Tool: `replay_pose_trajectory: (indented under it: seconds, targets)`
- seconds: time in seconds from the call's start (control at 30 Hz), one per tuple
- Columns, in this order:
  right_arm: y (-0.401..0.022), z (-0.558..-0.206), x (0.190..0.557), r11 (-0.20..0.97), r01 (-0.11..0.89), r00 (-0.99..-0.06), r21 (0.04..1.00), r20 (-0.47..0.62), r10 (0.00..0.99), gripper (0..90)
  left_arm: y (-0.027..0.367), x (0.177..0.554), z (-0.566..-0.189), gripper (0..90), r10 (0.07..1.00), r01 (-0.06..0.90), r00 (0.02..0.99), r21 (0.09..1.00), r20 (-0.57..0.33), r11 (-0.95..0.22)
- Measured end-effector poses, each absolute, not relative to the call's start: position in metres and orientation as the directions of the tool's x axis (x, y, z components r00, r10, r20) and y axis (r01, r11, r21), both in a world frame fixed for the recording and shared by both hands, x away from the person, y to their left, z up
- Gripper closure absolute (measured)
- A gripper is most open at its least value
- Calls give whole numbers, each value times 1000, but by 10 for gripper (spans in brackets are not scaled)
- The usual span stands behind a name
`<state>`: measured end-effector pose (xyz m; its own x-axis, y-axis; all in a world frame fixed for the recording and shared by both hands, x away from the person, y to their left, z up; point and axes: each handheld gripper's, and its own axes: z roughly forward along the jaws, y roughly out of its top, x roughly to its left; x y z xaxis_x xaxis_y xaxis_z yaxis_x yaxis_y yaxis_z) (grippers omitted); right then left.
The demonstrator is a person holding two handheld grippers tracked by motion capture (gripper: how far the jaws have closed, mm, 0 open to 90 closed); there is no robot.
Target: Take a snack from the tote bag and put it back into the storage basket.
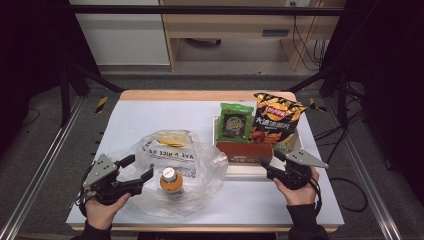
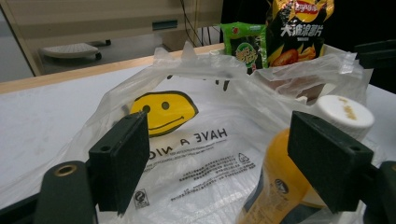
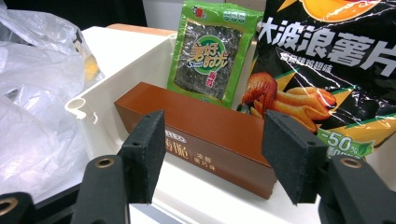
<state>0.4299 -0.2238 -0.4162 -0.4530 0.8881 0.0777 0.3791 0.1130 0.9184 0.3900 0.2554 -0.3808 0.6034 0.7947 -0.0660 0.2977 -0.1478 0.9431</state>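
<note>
We hold our right gripper [image 3: 212, 154] with jaws spread and empty, aimed at the brown box [image 3: 205, 133] lying just ahead in the white tray [image 3: 109, 56]. Our left gripper [image 2: 229, 163] is likewise open and empty, the orange bottle [image 2: 280, 186] just beyond it on the plastic bag [image 2: 196, 144].

Bottle [image 1: 170, 181]: you saw orange juice, white cap, upright in the bag | Bag [image 1: 200, 170]: clear plastic, yellow smiley, crumpled open on the table | Box [image 1: 243, 151]: brown, lying flat in the tray.
</note>
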Motion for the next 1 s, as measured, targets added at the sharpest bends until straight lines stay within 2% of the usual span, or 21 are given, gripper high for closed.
replay_pose_trajectory:
  seconds: [0.5,1.0]
  targets:
    - [-223,-418,428,116,387,-460,915,82,884,390,227,377,-378,178,756,271,655,938,-16,-215]
    - [-220,-421,429,129,399,-468,908,80,880,385,194,383,-399,178,732,323,682,898,-2,-298]
